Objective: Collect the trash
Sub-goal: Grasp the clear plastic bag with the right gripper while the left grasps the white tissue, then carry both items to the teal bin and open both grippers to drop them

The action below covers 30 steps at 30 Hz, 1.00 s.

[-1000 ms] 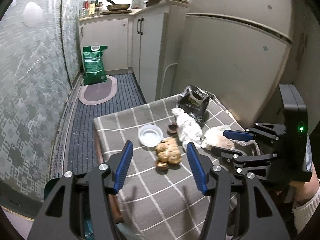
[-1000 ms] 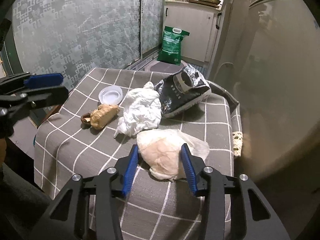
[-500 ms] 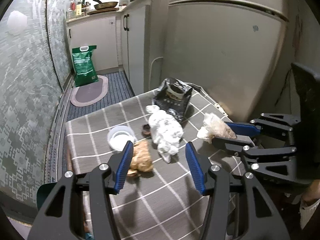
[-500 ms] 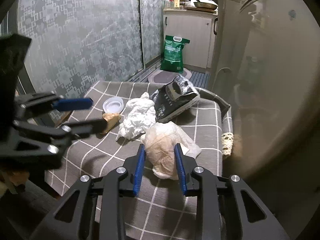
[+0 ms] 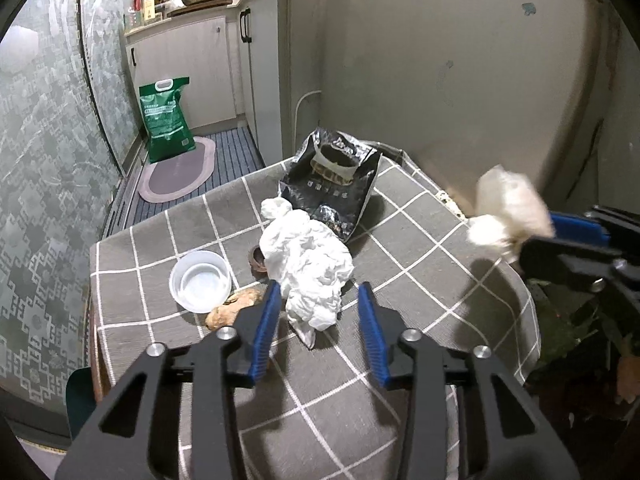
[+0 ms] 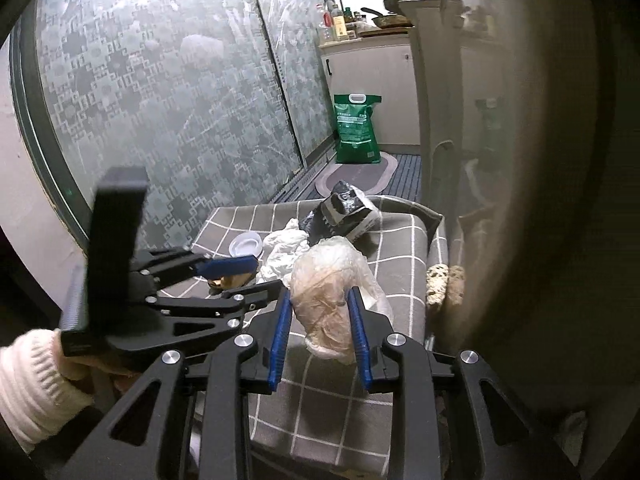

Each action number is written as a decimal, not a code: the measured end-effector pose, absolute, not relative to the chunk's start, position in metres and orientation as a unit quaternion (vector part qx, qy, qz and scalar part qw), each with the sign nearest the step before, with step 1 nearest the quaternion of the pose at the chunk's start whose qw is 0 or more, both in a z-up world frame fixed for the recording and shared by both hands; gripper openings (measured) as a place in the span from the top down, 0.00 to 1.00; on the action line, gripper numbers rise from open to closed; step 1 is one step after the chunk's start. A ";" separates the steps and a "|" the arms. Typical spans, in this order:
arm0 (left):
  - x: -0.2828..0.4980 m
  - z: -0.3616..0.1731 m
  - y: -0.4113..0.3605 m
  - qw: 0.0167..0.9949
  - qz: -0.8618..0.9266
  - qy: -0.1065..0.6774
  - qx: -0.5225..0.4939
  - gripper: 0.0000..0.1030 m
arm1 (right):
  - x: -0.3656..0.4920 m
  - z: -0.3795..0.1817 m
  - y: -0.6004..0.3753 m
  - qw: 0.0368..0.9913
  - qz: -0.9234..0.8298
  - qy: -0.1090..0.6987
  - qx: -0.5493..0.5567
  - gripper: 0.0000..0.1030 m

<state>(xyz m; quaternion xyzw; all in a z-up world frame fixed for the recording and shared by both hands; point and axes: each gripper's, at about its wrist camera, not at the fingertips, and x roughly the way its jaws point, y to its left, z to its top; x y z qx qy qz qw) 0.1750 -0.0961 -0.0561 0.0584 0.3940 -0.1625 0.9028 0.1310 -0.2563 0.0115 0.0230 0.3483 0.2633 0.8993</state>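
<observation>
My right gripper (image 6: 320, 328) is shut on a crumpled clear plastic bag (image 6: 326, 280) and holds it above the table's right edge; the bag also shows in the left wrist view (image 5: 508, 208). My left gripper (image 5: 316, 320) is open, its jaws either side of a crumpled white tissue (image 5: 308, 252) on the checked tablecloth (image 5: 400, 264). A black foil bag (image 5: 332, 180), a white plastic cup (image 5: 200, 280), a brown paper wad (image 5: 236, 308) and a small brown cap (image 5: 256, 258) lie around it.
A fridge (image 5: 440, 60) stands right behind the table. Frosted glass doors (image 6: 160, 100) run along the left. A green sack (image 5: 164, 120) and an oval mat (image 5: 176, 168) are on the floor beyond. A teal bin edge (image 5: 78, 396) shows at the lower left.
My right gripper has lifted the plastic bag off the table and pulled it back to the right. My left gripper has moved right, from the brown wad to the white tissue.
</observation>
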 end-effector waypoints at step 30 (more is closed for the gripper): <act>0.144 -0.009 -0.043 0.919 -0.172 0.354 0.014 0.91 | 0.138 0.041 -0.216 0.894 0.299 0.329 0.053 0.72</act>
